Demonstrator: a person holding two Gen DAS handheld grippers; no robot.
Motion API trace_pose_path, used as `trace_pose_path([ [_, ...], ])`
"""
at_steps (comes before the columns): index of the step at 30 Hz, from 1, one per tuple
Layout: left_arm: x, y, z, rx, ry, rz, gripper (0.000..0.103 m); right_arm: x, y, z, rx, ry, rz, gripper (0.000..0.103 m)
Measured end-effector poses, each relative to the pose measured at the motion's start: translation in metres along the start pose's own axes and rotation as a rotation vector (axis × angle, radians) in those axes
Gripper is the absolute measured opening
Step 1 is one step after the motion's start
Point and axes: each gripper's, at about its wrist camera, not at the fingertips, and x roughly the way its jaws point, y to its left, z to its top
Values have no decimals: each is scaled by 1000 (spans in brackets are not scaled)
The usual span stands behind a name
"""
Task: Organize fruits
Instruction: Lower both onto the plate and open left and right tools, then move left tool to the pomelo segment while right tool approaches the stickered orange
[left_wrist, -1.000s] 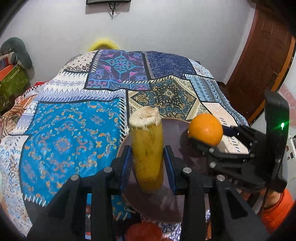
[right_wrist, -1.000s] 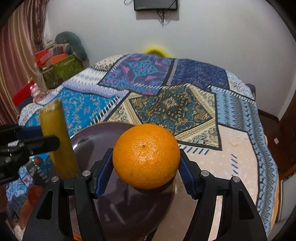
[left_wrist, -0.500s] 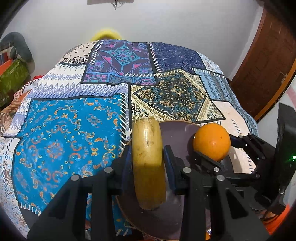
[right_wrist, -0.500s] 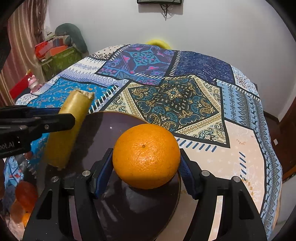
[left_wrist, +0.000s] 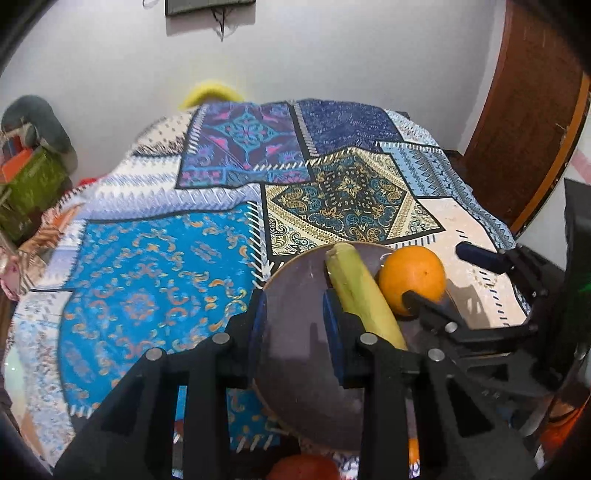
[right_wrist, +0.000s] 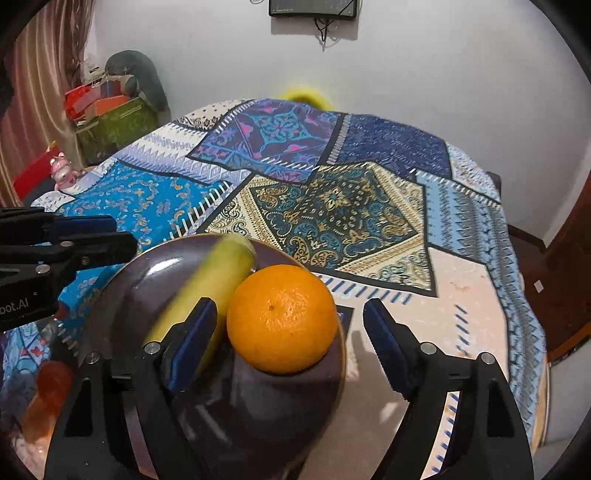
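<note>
A dark round plate (left_wrist: 295, 317) (right_wrist: 155, 273) lies on the patchwork cloth. A yellow-green banana piece (left_wrist: 362, 291) (right_wrist: 210, 284) lies on it, leaning against an orange (left_wrist: 412, 278) (right_wrist: 282, 317) that rests on the plate's right side. My left gripper (left_wrist: 293, 325) is open and empty, just left of the banana. My right gripper (right_wrist: 288, 339) is open, its fingers apart on either side of the orange. Each gripper shows in the other's view, the right one (left_wrist: 480, 291) and the left one (right_wrist: 74, 240).
Red and orange fruits (left_wrist: 303, 467) (right_wrist: 51, 384) lie below the near table edge. Boxes and a green bag (right_wrist: 110, 114) stand at the far left. A wooden door (left_wrist: 528, 110) is at the right. The table's right edge drops off near the plate.
Both grippers have opened. The banana left the left gripper and now lies on the plate against the orange. The orange left the right gripper and sits on the plate.
</note>
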Motion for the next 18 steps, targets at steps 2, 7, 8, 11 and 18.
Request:
trace_pose_path([
  [2, -13, -2, -3, 9, -15, 8, 31, -13, -1, -1, 5, -14, -8, 79],
  [7, -61, -9, -15, 13, -78, 15, 31, -53, 0, -4, 41, -53, 10, 79],
  [8, -69, -9, -17, 8, -86, 10, 31, -61, 0, -5, 46, -60, 14, 79],
  [11, -95, -8, -27, -9, -94, -7, 31, -83, 5, -10, 43, -80, 5, 80],
  [18, -148, -1, -58, -25, -122, 14, 39, -132, 17, -27, 43, -129, -1, 83],
])
